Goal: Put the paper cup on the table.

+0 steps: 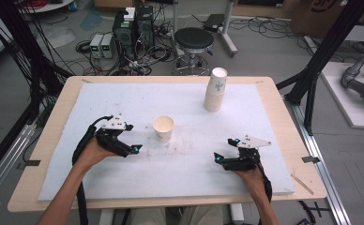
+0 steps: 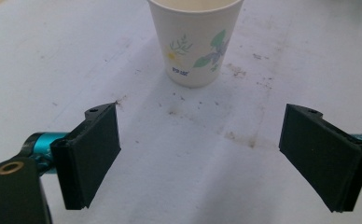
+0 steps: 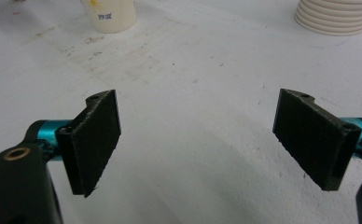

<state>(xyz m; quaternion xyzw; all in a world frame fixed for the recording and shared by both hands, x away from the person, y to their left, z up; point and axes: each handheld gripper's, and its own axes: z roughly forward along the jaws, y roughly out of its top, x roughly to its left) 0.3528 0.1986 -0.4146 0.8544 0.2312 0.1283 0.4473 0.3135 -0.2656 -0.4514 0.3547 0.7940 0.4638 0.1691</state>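
Facing cup [image 2: 195,42], L fingers [image 2: 94,156] apart

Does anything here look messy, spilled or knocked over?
Nothing is knocked over: the single paper cup and the stack of cups both stand upright. The only oddity is brownish stains speckling the white mat in front of the single cup, like dried drips.

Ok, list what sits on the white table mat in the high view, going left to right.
Left gripper → single white paper cup → tall stack of white paper cups → right gripper.
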